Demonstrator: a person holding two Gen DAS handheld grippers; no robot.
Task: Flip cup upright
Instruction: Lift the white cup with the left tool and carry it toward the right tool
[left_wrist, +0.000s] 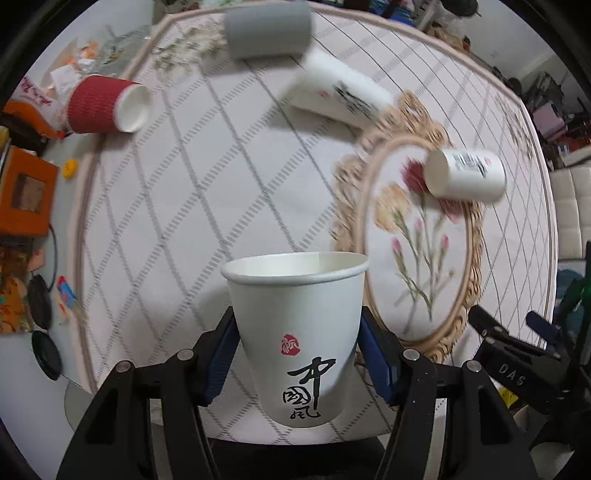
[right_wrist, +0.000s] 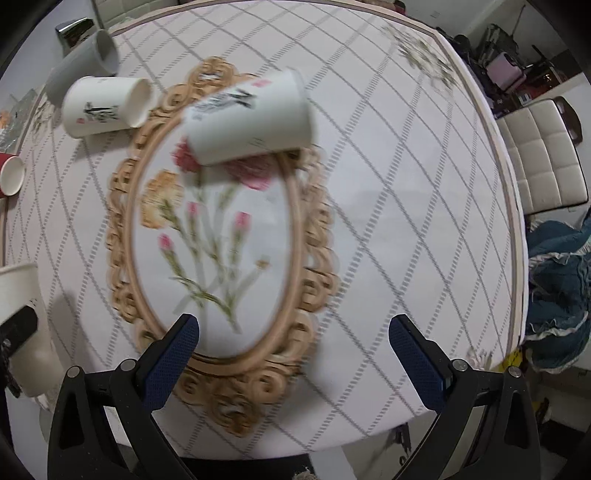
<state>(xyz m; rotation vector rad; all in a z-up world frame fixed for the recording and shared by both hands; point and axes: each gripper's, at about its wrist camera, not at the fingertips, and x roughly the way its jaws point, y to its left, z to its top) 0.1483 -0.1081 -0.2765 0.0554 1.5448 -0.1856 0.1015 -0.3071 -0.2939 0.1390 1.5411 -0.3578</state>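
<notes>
Left wrist view: white paper cup (left_wrist: 297, 332) upright, mouth up, clamped between blue pads of left gripper (left_wrist: 297, 360) above patterned tablecloth (left_wrist: 184, 206). Red cup (left_wrist: 107, 105), grey cup (left_wrist: 267, 27) and two white cups lying on sides beyond. Right gripper (right_wrist: 293, 363) spread wide, holding nothing, over oval floral mat (right_wrist: 221, 236).

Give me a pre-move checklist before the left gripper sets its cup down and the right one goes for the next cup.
1. Held white cup upright, mouth up: ok.
2. Left gripper pads on both sides of the cup: ok.
3. Cup base resting on the tablecloth: cannot tell.
4. Right gripper open and empty: ok.
5. Cup on the oval placemat lying on its side, nothing on it: ok.
6. Other cups upright: not ok; the red cup, grey cup and another white cup lie on their sides.
</notes>
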